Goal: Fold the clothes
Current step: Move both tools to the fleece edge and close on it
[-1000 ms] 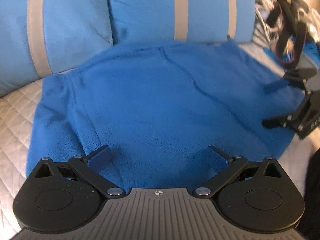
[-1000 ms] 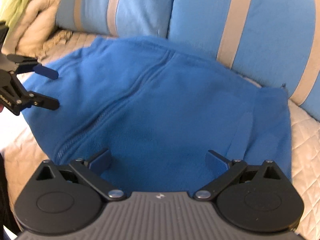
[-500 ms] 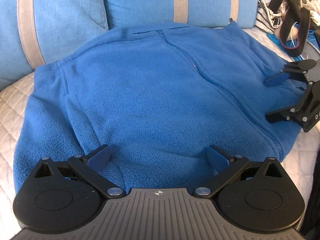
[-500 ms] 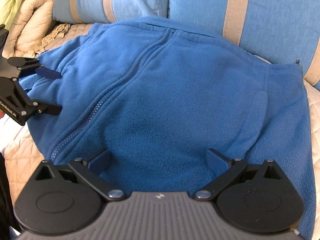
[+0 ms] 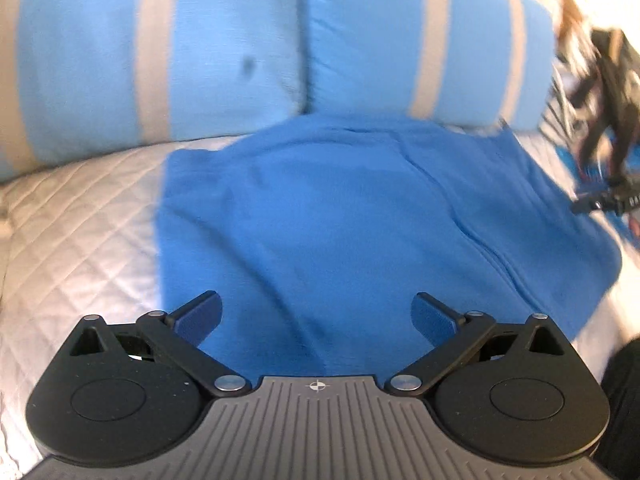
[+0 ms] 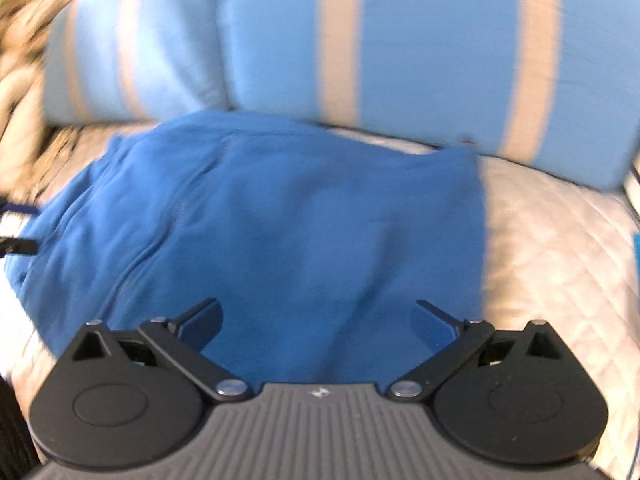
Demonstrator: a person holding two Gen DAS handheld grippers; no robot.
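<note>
Left wrist view: a blue fleece jacket [image 5: 340, 216] is laid flat on a white quilted bedspread [image 5: 80, 232], its far edge against two striped pillows [image 5: 160, 60]; bare quilt is seen at both sides. Its zipper line runs away toward the pillows. Left hand-held gripper [image 5: 318, 316] and right hand-held gripper [image 6: 318, 318] are spread wide over the near hem, holding nothing.

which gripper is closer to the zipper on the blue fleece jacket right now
Hard to call, about level. The zipper runs right of the open left gripper and left of the open right gripper; both hover near the blue fleece jacket hem.
</note>
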